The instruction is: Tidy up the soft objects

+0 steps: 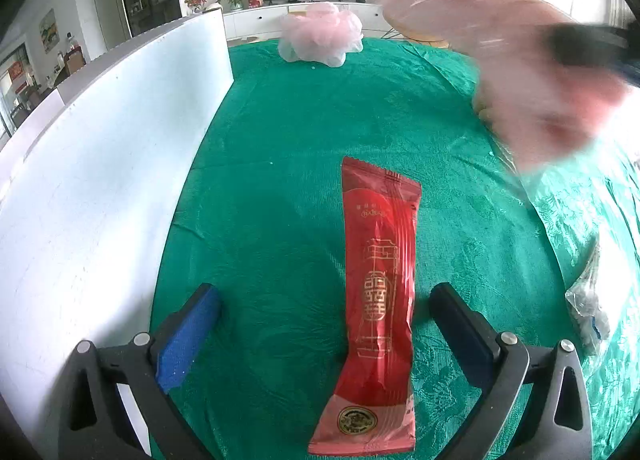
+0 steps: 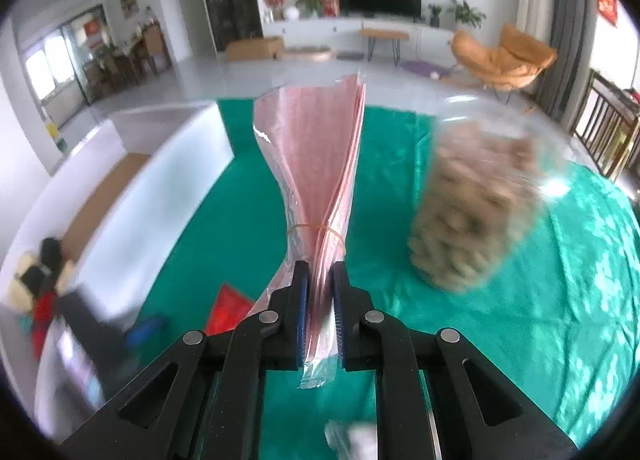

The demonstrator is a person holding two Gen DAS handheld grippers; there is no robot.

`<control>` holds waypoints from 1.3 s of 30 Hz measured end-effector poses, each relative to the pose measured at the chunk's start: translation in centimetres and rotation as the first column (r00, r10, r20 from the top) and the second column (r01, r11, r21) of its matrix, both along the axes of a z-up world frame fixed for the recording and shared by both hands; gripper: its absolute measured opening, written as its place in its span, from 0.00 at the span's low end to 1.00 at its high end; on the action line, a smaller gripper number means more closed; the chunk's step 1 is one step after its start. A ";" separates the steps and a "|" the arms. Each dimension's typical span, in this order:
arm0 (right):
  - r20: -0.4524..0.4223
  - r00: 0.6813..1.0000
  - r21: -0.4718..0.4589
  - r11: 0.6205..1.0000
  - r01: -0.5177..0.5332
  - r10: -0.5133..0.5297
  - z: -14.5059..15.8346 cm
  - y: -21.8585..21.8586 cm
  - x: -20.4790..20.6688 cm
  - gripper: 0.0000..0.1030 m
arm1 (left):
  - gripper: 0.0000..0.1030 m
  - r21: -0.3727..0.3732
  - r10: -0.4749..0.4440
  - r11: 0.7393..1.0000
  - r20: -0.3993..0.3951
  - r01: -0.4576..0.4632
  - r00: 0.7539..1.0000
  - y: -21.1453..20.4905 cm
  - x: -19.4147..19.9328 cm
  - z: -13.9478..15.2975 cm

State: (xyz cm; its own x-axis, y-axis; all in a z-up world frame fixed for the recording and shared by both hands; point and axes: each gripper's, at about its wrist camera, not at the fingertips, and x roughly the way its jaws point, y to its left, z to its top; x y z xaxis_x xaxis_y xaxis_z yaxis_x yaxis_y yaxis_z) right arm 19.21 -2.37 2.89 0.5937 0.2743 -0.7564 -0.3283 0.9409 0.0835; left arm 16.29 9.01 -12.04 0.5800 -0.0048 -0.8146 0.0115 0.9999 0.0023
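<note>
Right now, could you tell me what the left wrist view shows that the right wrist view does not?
Only the left wrist view shows the pink mesh puff at the table's far edge and the open left gripper around the full red packet.

Only the right wrist view shows the right gripper shut on the pink bundle, its rubber band, and a blurred bag of brownish pieces.

Both share the green tablecloth, the white box and the television.
</note>
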 end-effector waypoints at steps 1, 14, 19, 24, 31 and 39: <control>0.015 1.000 0.012 1.000 0.008 -0.008 0.7 -1.4 -1.5 0.12 | 1.00 0.000 0.000 1.000 0.000 0.000 1.000 0.0 0.0 0.0; -0.030 0.951 0.033 0.950 0.309 -0.308 -2.5 -19.7 -8.5 0.13 | 1.00 0.000 0.000 1.000 0.000 0.000 1.000 0.0 0.0 0.0; -0.043 0.929 -0.041 0.930 0.365 -0.366 -7.6 -21.3 -8.3 0.67 | 1.00 0.000 0.000 1.000 0.000 0.000 1.000 0.0 -0.1 0.0; 0.058 0.910 -0.073 0.907 0.414 -0.410 -9.1 -21.4 -11.1 0.67 | 1.00 0.000 0.000 1.000 0.000 0.000 1.000 0.1 -0.1 0.0; 0.138 0.898 -0.079 0.899 0.431 -0.418 -9.1 -21.3 -12.6 0.67 | 1.00 -0.001 0.000 1.000 0.000 0.000 1.000 0.0 -0.1 0.0; 0.214 0.858 0.147 0.884 0.443 -0.466 -6.4 -24.0 -14.2 0.71 | 1.00 -0.001 0.000 1.000 0.000 0.000 1.000 0.0 -0.1 0.0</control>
